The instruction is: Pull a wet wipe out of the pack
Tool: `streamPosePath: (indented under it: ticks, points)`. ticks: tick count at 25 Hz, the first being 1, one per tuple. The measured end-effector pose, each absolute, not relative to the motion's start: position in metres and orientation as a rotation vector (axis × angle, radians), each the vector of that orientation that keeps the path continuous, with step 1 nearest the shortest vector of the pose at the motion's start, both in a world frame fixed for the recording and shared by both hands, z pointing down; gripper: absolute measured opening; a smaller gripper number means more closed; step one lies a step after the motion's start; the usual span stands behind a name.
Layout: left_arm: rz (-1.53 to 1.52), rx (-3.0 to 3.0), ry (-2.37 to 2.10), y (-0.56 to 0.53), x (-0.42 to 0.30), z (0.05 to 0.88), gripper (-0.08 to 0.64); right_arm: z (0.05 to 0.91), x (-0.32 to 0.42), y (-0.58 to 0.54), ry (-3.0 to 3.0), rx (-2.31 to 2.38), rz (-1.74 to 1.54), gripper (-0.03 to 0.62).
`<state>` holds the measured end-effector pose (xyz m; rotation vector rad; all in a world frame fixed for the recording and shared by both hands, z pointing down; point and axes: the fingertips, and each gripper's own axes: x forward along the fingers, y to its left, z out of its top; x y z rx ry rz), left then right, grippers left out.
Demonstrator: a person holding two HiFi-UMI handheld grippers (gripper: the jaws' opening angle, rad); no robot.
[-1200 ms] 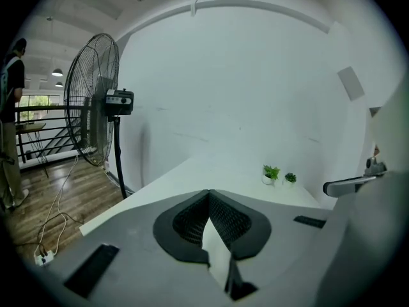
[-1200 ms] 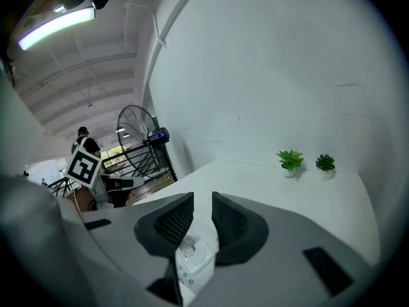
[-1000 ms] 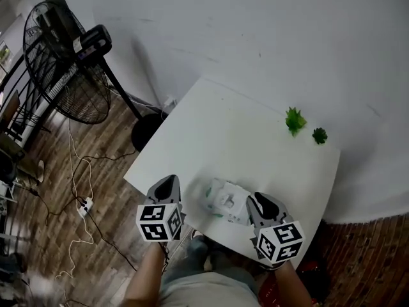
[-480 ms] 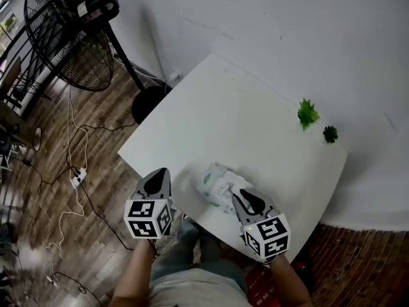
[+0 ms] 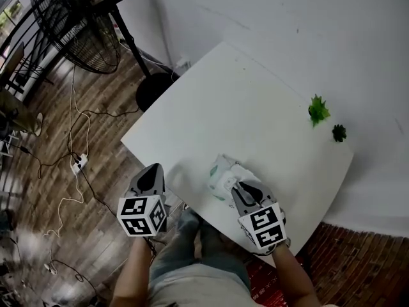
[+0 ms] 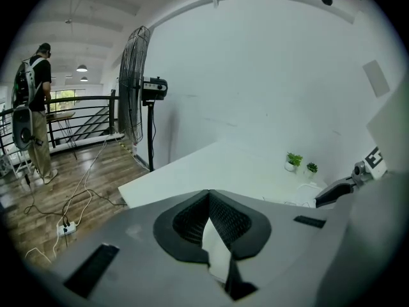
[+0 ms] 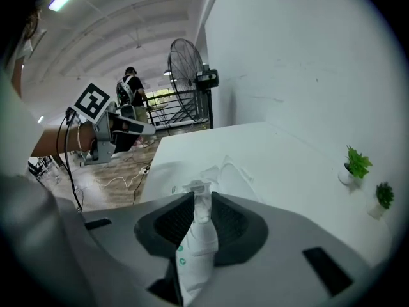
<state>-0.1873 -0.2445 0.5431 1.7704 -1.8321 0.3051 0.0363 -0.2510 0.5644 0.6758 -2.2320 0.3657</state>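
Observation:
A white wet wipe pack (image 5: 221, 174) with green print lies near the front edge of the white table (image 5: 243, 107). My right gripper (image 5: 243, 188) is shut on the pack's near end. In the right gripper view the pack (image 7: 194, 238) stands pinched between the two black pads (image 7: 231, 220), its crumpled top poking out past the tips. My left gripper (image 5: 151, 174) hovers at the table's front left edge, a short way left of the pack. Its jaws meet at the tips (image 6: 208, 196) with nothing held.
Two small green potted plants (image 5: 317, 109) (image 5: 339, 132) stand at the table's far right by the white wall. A black standing fan (image 5: 77, 24) is at the left on the wooden floor, with cables and a power strip (image 5: 78, 164). A person (image 6: 35, 107) stands far off.
My right gripper has moved left from beside the pack onto its near end and shut on it. The left gripper has stayed near the table's front left edge.

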Motion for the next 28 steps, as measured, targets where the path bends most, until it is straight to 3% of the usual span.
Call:
streamPosePath:
  ticks: [28]
  points:
    - [0.301,1.695,-1.933,-0.222,-0.223,0.533,0.005,0.602,0.022,-0.257,-2.001,0.558,0.111,0.077]
